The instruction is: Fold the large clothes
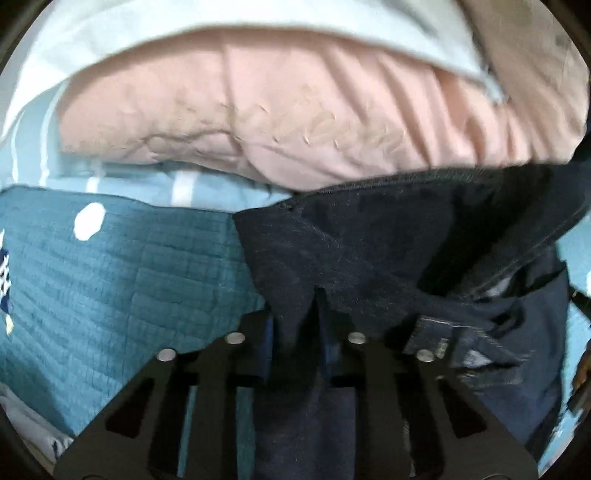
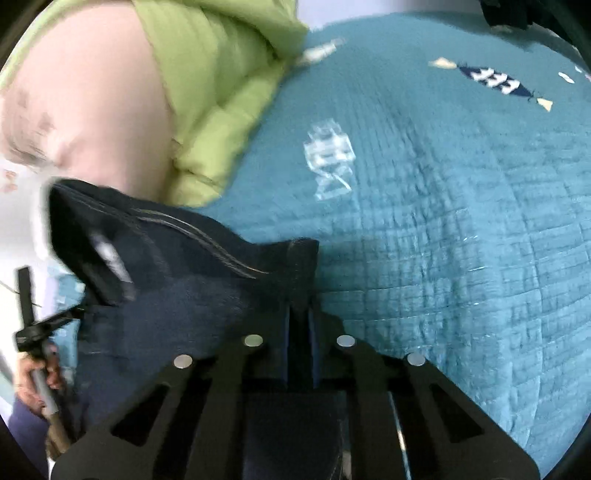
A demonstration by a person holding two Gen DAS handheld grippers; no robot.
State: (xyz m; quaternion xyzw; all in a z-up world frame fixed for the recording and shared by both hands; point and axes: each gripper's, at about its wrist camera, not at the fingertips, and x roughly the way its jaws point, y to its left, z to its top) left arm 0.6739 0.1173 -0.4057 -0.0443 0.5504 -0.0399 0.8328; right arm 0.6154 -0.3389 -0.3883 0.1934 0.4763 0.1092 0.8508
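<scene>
A pair of dark blue jeans (image 1: 388, 258) hangs between both grippers above a teal quilted bedspread (image 1: 110, 280). My left gripper (image 1: 297, 317) is shut on the jeans' fabric near the waistband edge; cloth fills the gap between its fingers. In the right wrist view the jeans (image 2: 177, 280) stretch off to the left, and my right gripper (image 2: 299, 295) is shut on their stitched edge. The other hand-held gripper (image 2: 35, 325) and the person's hand show at the far left. The jeans' legs are hidden below the frames.
A pink pillow (image 1: 280, 114) lies beyond the jeans under a pale blue cover (image 1: 184, 26). A green quilt (image 2: 214, 103) and a pink cushion (image 2: 85, 122) lie at the left. The teal bedspread (image 2: 443, 240) has fish prints.
</scene>
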